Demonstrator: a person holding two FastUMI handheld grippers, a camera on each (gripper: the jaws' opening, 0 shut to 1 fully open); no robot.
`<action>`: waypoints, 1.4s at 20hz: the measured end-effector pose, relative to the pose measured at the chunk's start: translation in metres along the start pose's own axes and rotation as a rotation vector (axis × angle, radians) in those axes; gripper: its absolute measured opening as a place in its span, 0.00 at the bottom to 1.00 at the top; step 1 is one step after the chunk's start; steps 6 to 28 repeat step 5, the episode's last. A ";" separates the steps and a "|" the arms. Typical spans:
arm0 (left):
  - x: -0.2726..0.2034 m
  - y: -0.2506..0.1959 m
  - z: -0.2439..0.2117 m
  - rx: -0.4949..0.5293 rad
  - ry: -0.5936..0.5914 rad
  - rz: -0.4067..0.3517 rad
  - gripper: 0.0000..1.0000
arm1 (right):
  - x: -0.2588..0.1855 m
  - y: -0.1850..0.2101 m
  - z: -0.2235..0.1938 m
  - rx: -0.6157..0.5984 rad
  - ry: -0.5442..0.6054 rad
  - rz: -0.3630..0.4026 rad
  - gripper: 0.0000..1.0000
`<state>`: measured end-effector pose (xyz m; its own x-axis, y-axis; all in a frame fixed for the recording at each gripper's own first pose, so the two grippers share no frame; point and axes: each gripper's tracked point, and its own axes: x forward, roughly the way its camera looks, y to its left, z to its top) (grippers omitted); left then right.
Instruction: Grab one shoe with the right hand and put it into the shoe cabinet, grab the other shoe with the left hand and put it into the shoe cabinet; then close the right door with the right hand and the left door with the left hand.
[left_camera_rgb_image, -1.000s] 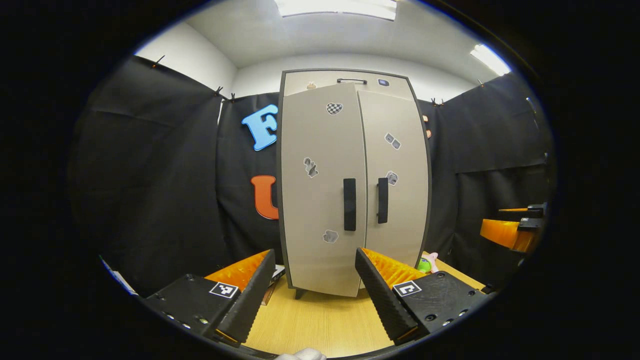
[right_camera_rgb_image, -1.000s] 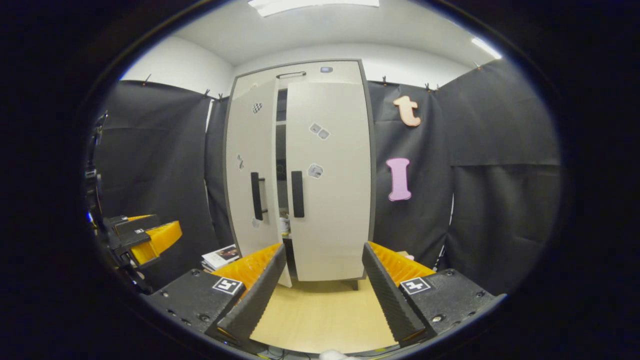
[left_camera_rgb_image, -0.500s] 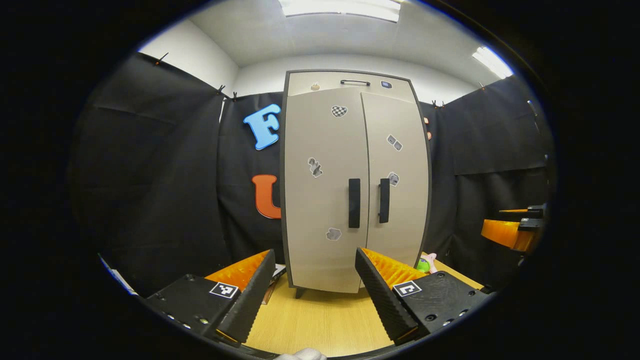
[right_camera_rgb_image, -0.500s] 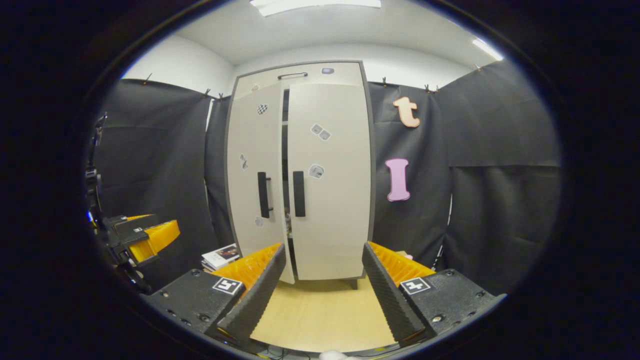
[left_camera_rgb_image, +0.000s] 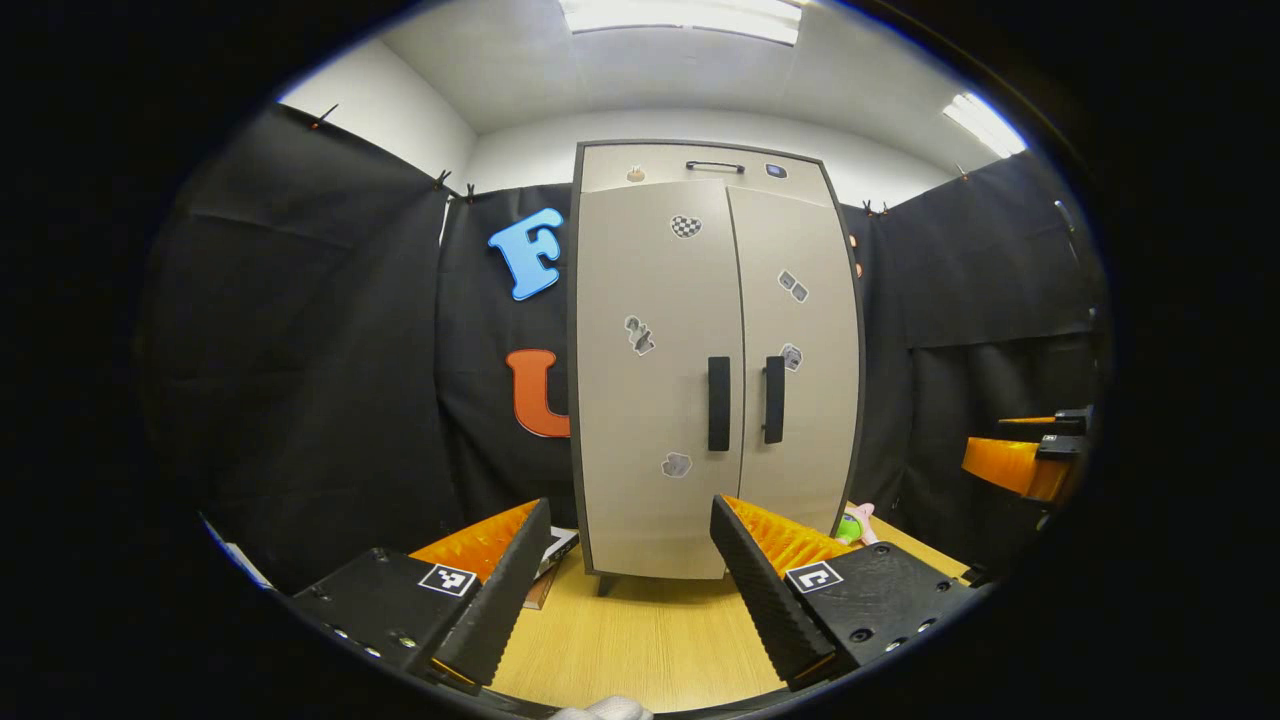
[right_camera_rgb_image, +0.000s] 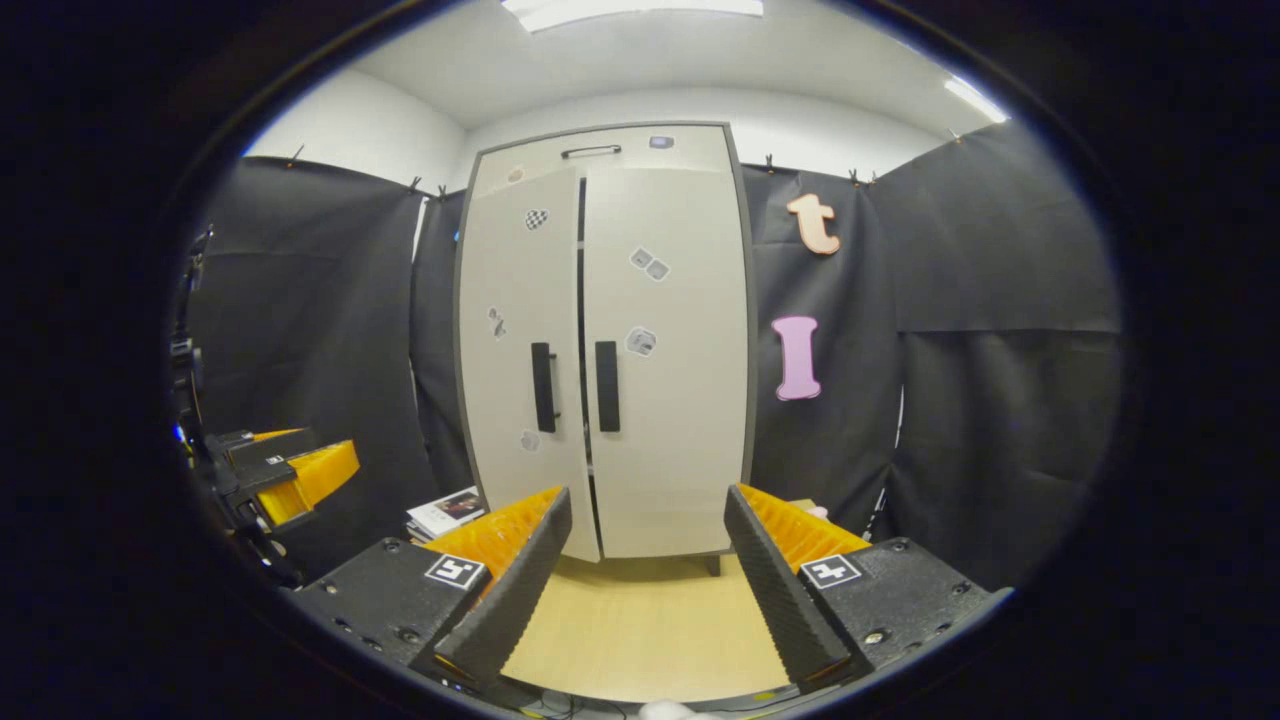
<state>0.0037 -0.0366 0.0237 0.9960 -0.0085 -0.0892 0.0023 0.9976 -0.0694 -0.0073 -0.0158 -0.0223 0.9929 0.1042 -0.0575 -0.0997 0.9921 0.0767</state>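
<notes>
The tall grey shoe cabinet (left_camera_rgb_image: 715, 165) stands upright on the wooden table (left_camera_rgb_image: 640, 640). In the left gripper view its left door (left_camera_rgb_image: 650, 300) and right door (left_camera_rgb_image: 805, 420) look flush, their black handles side by side. In the right gripper view the right door (right_camera_rgb_image: 680, 420) is shut, while the left door (right_camera_rgb_image: 510, 380) stands a sliver ajar, leaving a thin dark gap. The doors hide the inside. My left gripper (left_camera_rgb_image: 628, 510) is open and holds nothing, a short way in front of the cabinet. My right gripper (right_camera_rgb_image: 646, 497) is open and bare too.
A stack of books (right_camera_rgb_image: 445, 510) lies on the table left of the cabinet. A small green and pink toy (left_camera_rgb_image: 852, 525) sits by its right foot. Black cloth walls close in on both sides. The other gripper (left_camera_rgb_image: 1025, 465) hangs at the right edge.
The left door has swung inward, narrowing the wide gap to a sliver. Both grippers have stayed open and almost still.
</notes>
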 end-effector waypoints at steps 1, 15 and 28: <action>-0.001 0.001 0.000 0.000 -0.002 -0.001 0.96 | 0.000 0.002 0.000 0.000 -0.002 -0.001 0.99; -0.002 0.002 0.001 -0.009 -0.006 -0.014 0.96 | -0.001 0.004 0.001 0.003 -0.006 -0.012 0.99; -0.002 0.002 0.001 -0.009 -0.006 -0.014 0.96 | -0.001 0.004 0.001 0.003 -0.006 -0.012 0.99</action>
